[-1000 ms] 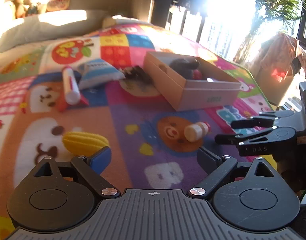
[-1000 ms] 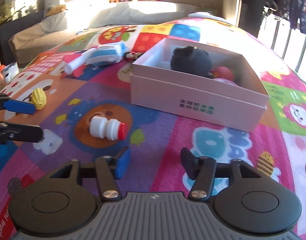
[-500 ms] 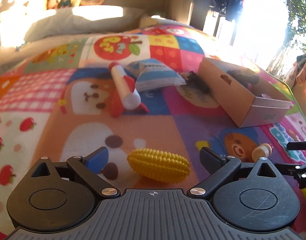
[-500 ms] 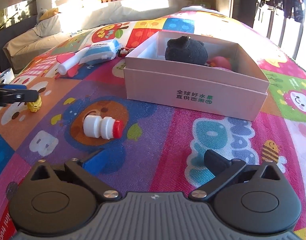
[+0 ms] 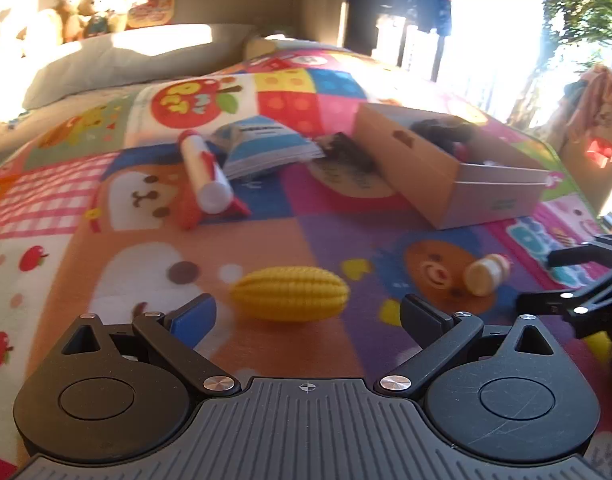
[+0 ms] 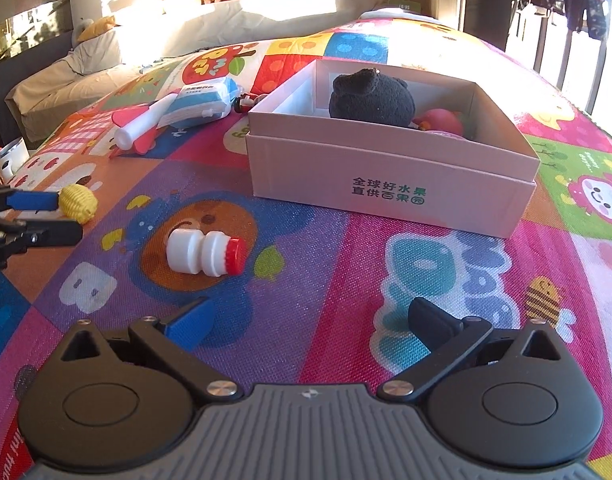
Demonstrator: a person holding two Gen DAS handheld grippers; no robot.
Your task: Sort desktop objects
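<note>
Here, a ribbed yellow toy corn [image 5: 289,294] lies sideways on the mat [image 5: 265,236].

Bare mat [image 6: 306,280] lies ahead of the right gripper [image 6: 310,320]; the box [image 6: 386,176] blocks farther on, the small bottle [image 6: 203,252] left

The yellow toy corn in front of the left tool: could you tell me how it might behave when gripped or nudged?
The yellow toy corn lies on its side and is rounded and tapered, so a nudge would probably roll it. Its ridged surface should resist slipping. It looks like light moulded plastic or rubber, though that is unconfirmed. The left tool is open, straddling it.
</note>
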